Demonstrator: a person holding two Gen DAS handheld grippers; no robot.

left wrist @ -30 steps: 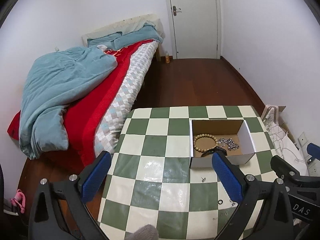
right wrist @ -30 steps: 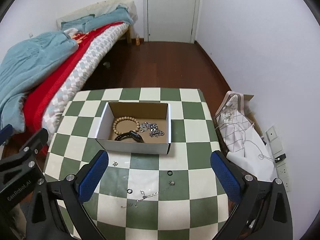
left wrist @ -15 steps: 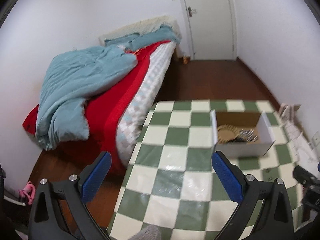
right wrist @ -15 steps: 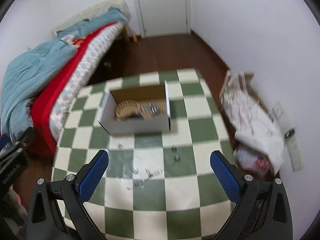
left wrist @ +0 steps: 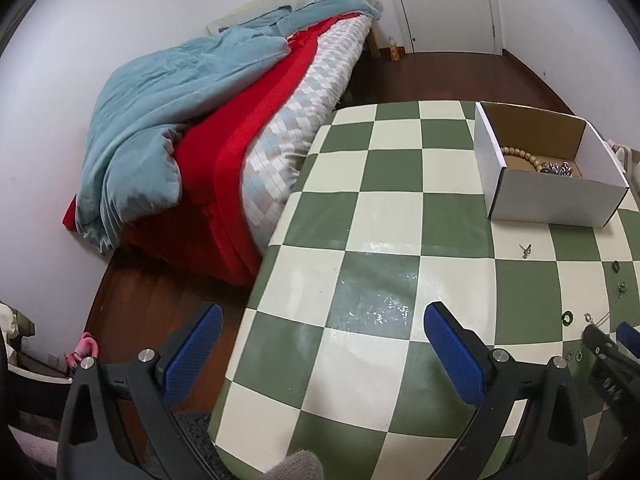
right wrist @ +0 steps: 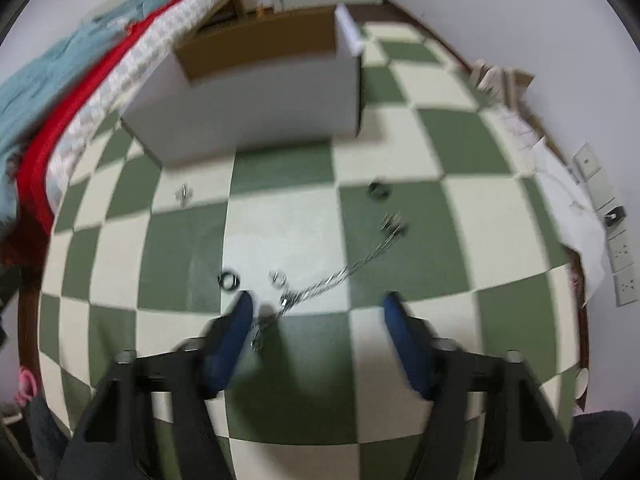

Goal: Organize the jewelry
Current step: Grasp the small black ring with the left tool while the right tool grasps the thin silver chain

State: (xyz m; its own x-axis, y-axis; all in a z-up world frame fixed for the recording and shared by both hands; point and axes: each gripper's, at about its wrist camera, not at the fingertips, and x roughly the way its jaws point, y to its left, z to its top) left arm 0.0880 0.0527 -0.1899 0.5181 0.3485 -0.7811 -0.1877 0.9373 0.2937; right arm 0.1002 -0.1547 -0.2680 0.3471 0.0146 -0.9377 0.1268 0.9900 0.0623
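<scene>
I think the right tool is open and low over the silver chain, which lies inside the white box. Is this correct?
Not quite. The silver chain lies on the checkered table, in front of the white box, not inside it. The right wrist view shows this. The right tool is indeed open and low over it.

Bare table (right wrist: 280,232) lies between the white box (right wrist: 256,116) and the chain (right wrist: 344,272); rings flank the chain.

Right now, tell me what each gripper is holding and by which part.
Nothing is held. The left gripper is open above bare tablecloth. The right gripper is open low over the silver chain, jaws either side of it, not closed on it.
</scene>
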